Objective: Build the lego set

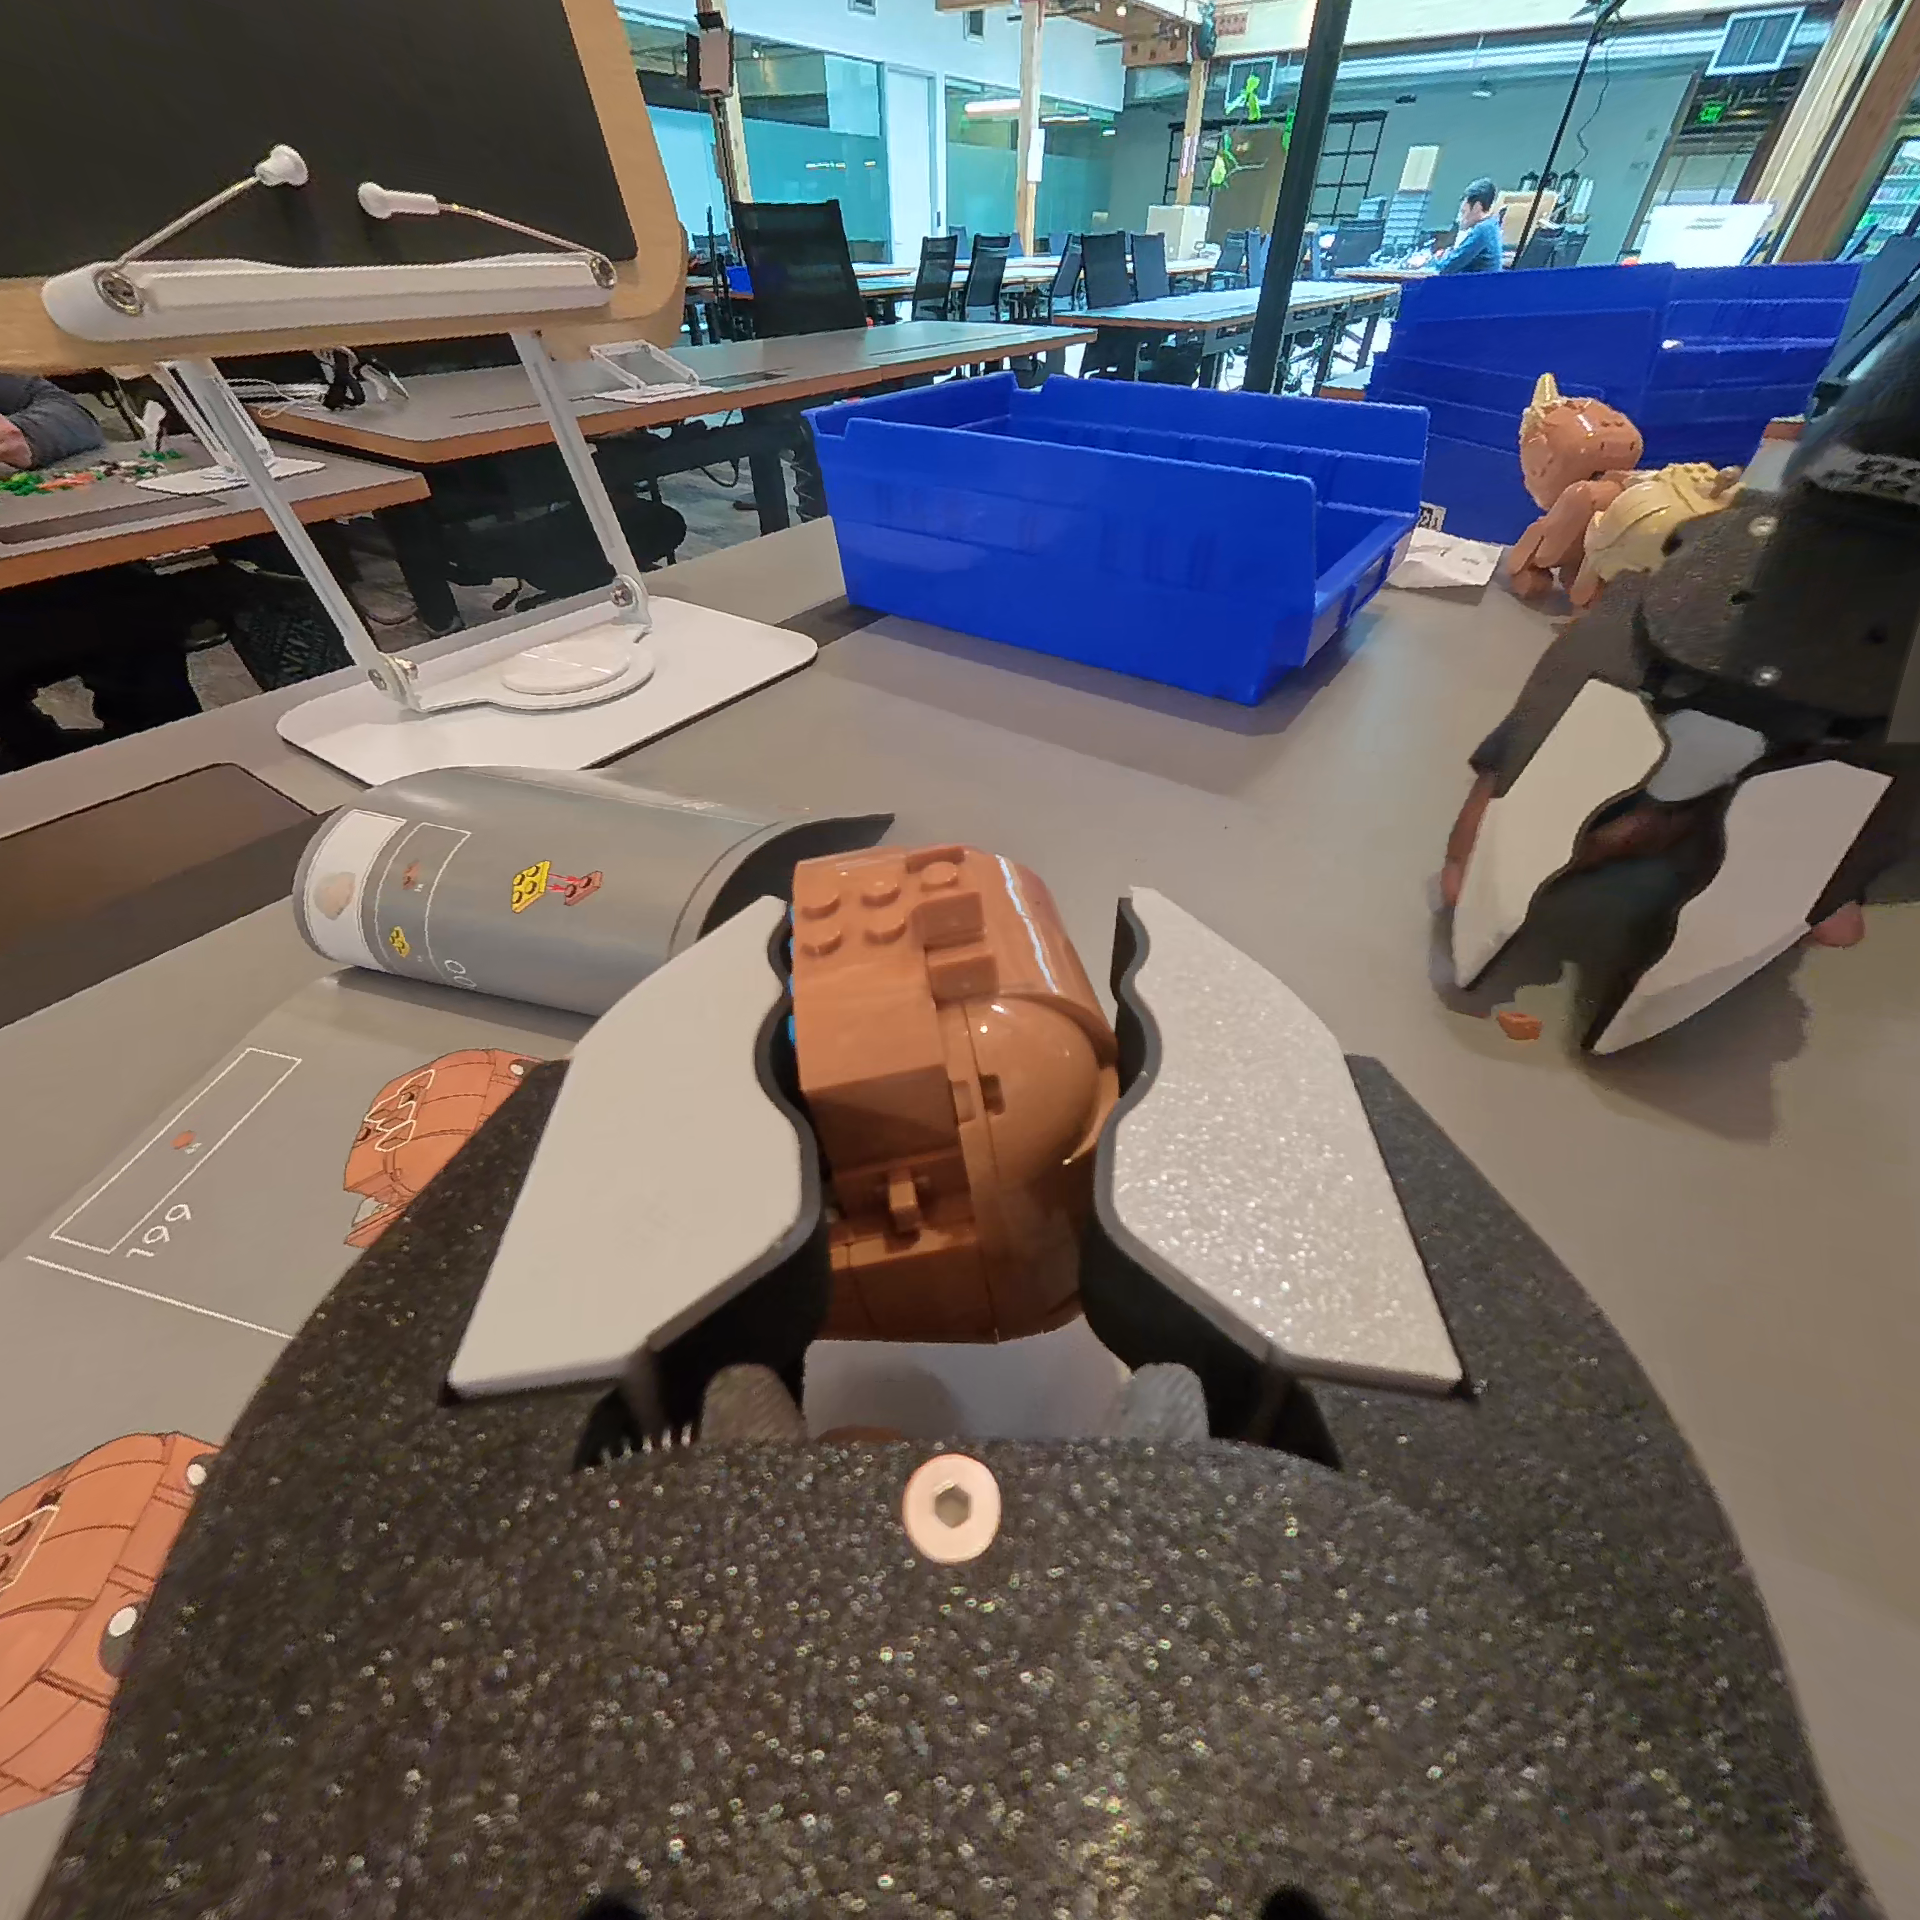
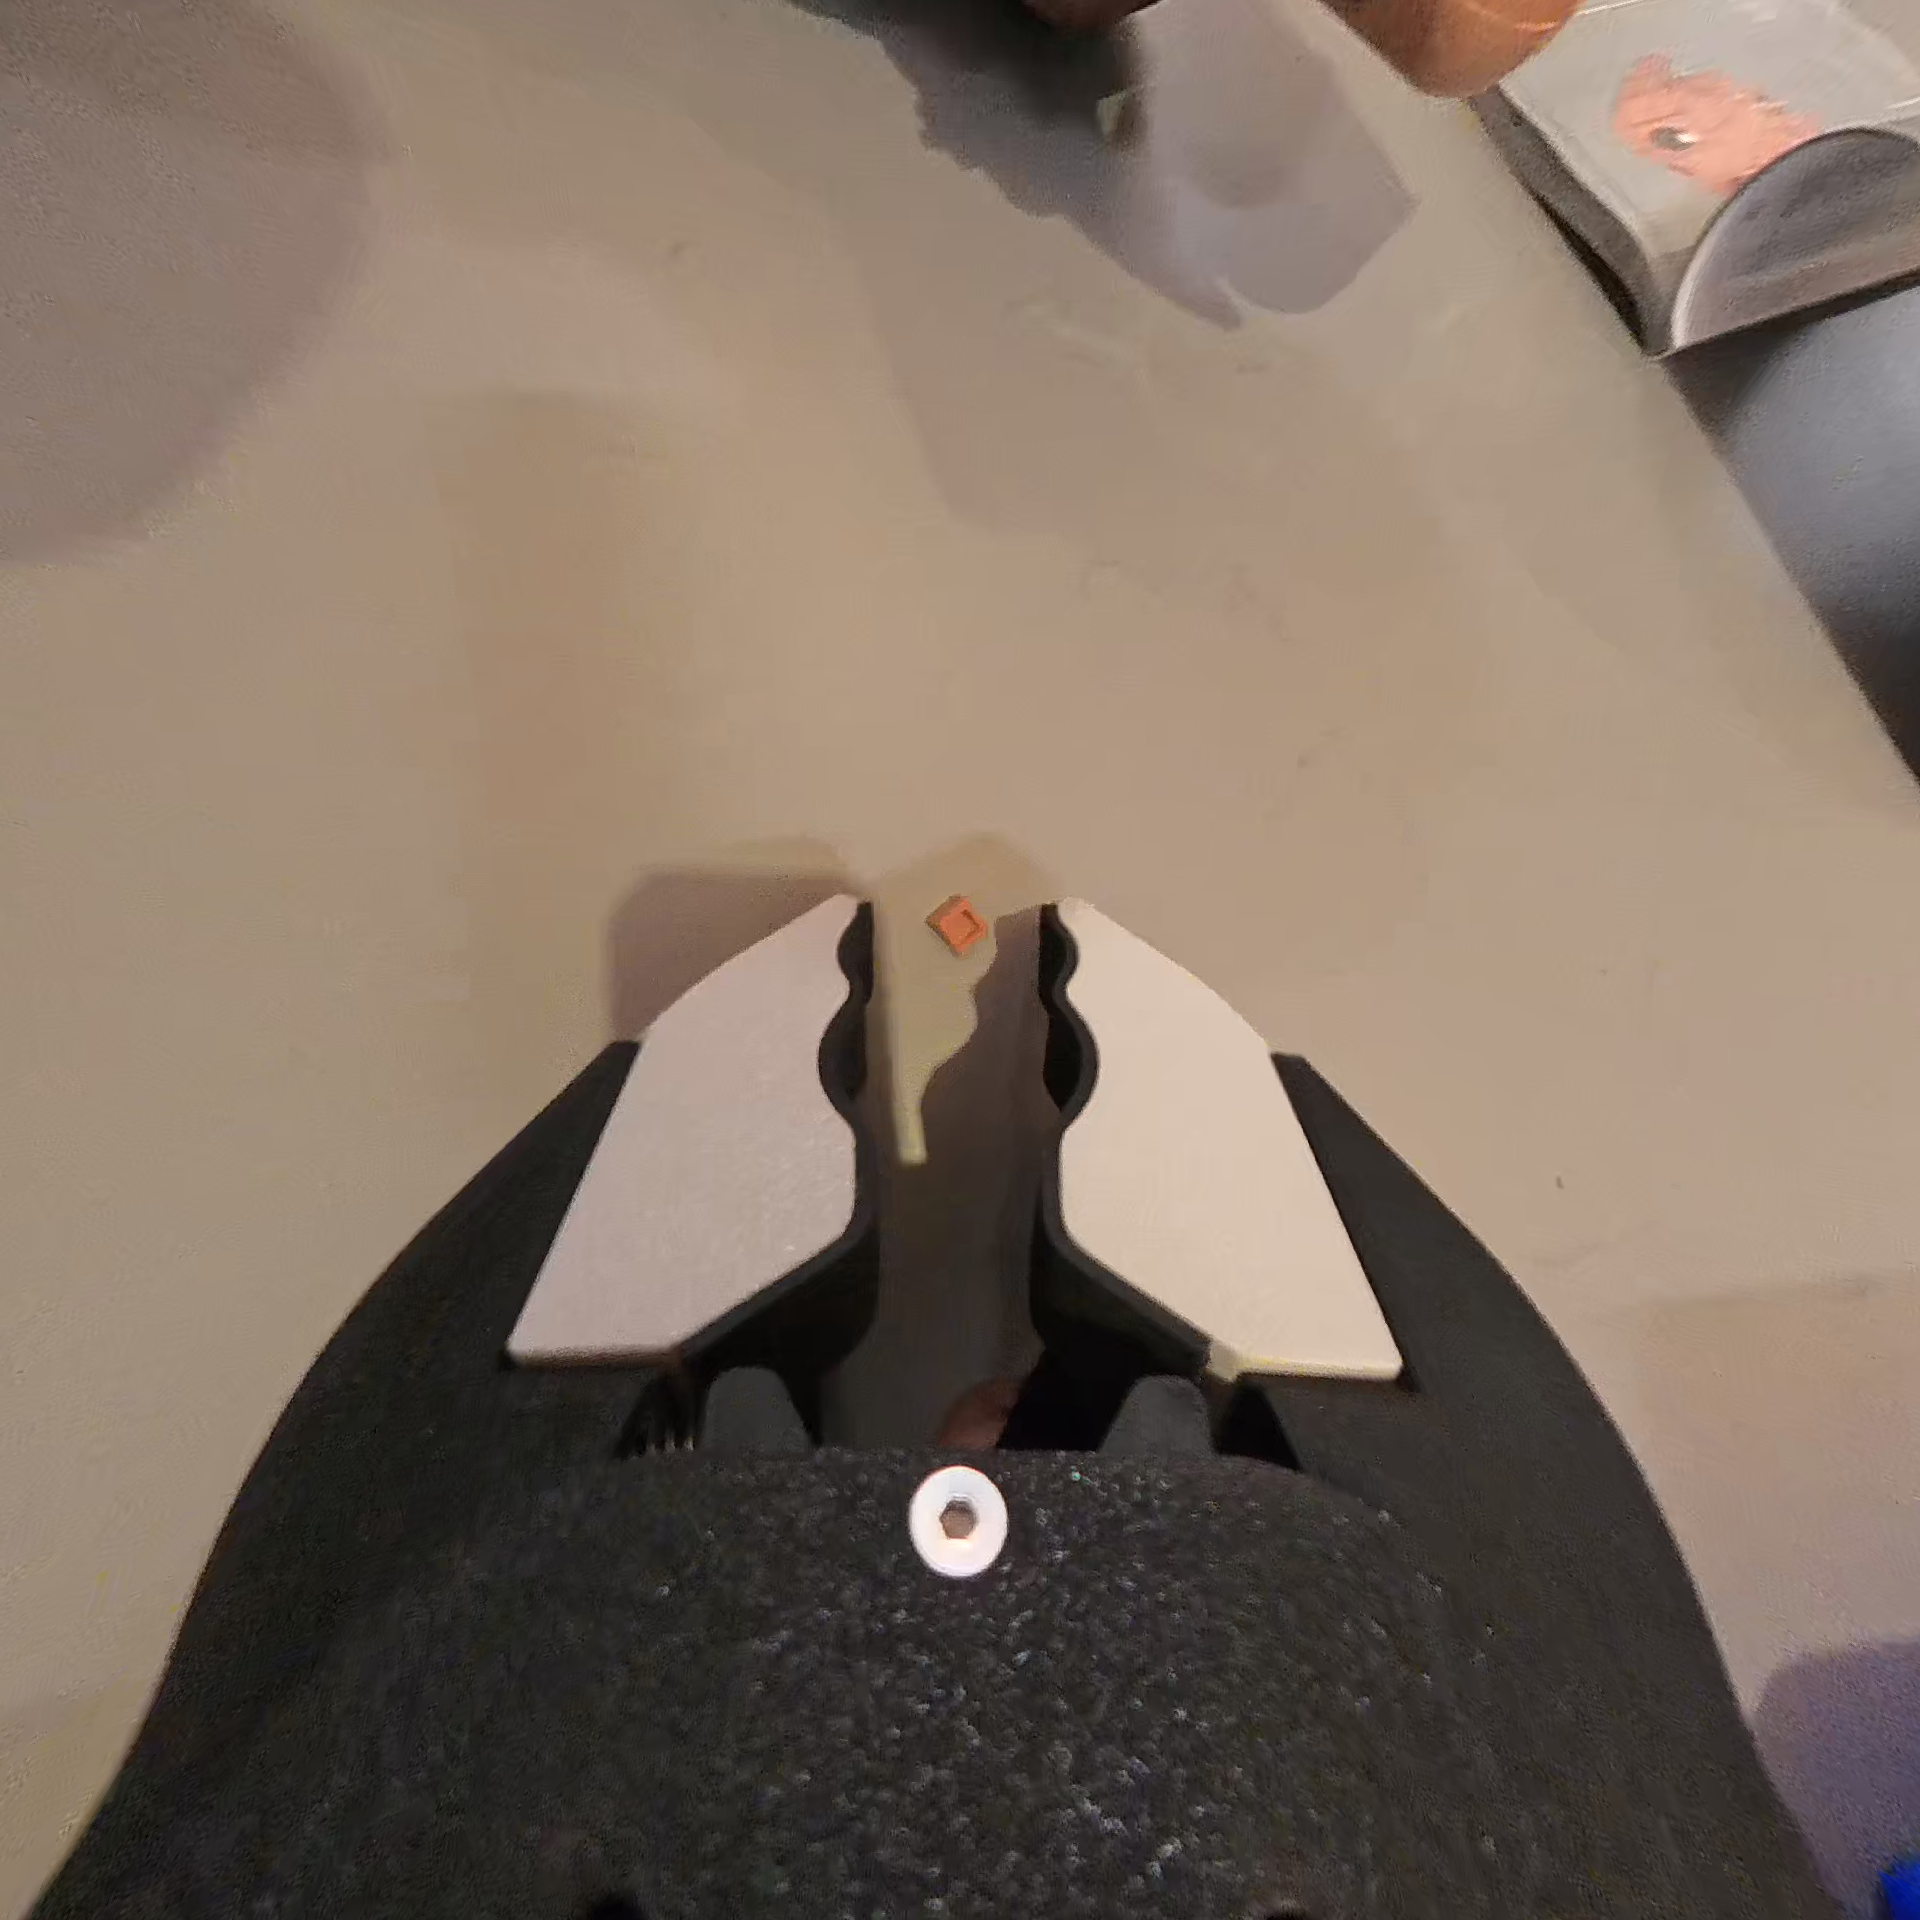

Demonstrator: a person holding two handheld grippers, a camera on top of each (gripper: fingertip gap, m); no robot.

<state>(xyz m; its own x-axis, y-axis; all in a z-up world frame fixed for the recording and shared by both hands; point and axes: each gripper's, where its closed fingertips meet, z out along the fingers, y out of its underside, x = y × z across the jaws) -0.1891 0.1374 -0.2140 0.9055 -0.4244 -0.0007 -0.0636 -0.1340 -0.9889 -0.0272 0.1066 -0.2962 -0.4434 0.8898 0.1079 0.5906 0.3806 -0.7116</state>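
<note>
Up close in the left wrist view, a brown lego body (image 1: pixel 940 1081) is clamped between the jaws of the left gripper (image 1: pixel 951 925), held above the grey bench (image 1: pixel 1195 831). Under and to the left of it an open instruction booklet (image 1: pixel 260 1122) is spread, its far page curled into a roll. Farther off a white stand (image 1: pixel 540 665) is seen at far left, a blue bin (image 1: pixel 1122 530) at far centre, and two small built lego animals (image 1: pixel 1590 478) at far right. Only this view shows the right gripper (image 1: pixel 1527 1023) from outside, tilted down at the right with its tips at the bench and a tiny orange-brown piece (image 1: pixel 1519 1024) lying between them.

From the right wrist view, that same small piece (image 2: pixel 957 923) is shown flat on the bench (image 2: pixel 520 623), in the gap between the tips of the right gripper (image 2: pixel 951 920); the jaws are parted narrowly and are not touching it. A corner of the booklet (image 2: pixel 1704 156) is caught at far right, and the bin, stand and animals are outside this view.
</note>
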